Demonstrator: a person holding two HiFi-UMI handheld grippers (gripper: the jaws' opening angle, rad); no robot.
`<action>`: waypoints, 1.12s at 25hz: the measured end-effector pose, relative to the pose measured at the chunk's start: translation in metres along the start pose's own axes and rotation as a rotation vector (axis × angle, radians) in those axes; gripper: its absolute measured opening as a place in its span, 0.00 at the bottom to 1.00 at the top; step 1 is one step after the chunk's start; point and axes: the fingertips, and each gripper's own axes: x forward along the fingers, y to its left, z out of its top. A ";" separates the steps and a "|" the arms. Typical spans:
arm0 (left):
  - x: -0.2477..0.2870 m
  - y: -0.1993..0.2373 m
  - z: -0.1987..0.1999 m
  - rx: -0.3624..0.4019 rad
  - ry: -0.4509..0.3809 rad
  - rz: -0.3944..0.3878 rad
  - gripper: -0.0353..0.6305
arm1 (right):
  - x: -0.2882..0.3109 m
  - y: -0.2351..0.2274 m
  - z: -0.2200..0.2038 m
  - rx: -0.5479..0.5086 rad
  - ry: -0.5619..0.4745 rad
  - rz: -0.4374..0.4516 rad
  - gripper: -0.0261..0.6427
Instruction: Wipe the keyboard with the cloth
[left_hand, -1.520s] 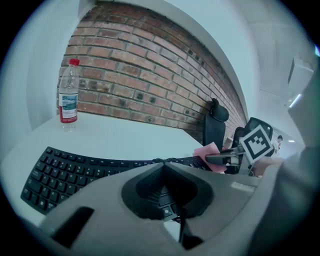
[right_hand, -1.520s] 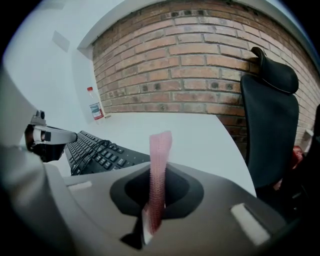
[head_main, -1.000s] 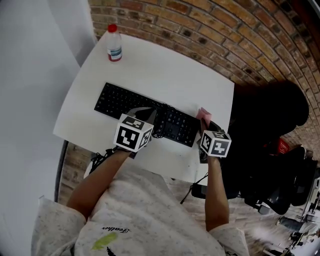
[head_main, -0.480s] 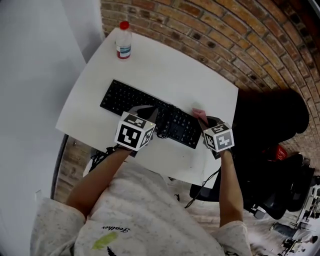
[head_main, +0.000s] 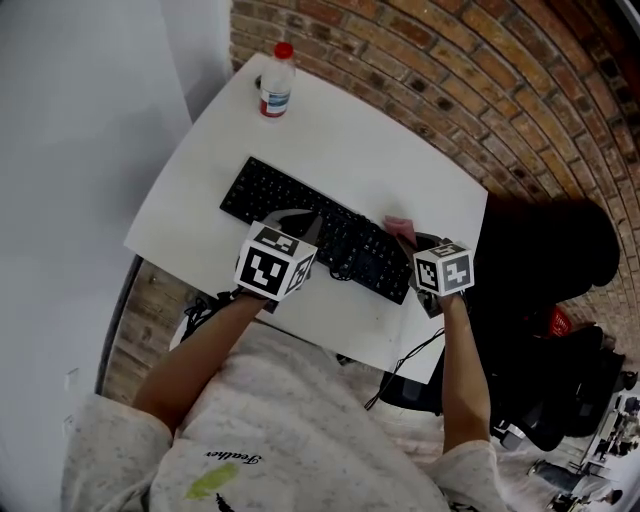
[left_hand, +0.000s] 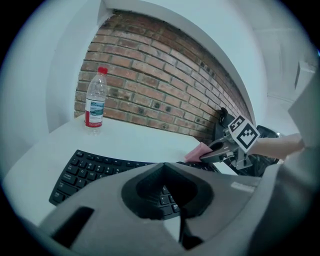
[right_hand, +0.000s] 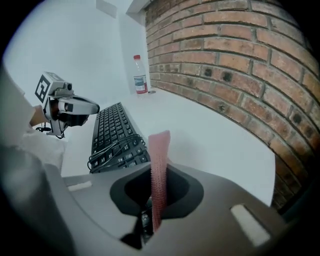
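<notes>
The head view looks steeply down on the white table (head_main: 350, 150) from above the person. Each gripper view rides low, close behind its own jaws, skimming the tabletop — all three share the keyboard (head_main: 285, 200) and the bottle (head_main: 275, 85).

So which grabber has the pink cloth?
The right gripper: the pink cloth is pinched between its jaws. The left gripper is shut on nothing.

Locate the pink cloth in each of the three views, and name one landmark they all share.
Head view: pink cloth at the black keyboard's right end.
Left gripper view: cloth right of centre, in the right tool's tip.
Right gripper view: cloth dead centre, an upright strip clamped by that tool.
Shared landmark: the red-capped water bottle.
</notes>
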 end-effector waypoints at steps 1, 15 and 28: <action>-0.002 0.003 0.000 -0.002 -0.001 0.002 0.04 | 0.002 0.002 0.003 0.009 -0.003 0.007 0.07; -0.022 0.039 -0.003 -0.010 0.002 0.036 0.04 | 0.023 0.025 0.045 0.101 0.004 0.081 0.07; -0.042 0.076 -0.010 -0.044 -0.006 0.079 0.04 | 0.046 0.061 0.079 0.041 0.051 0.151 0.07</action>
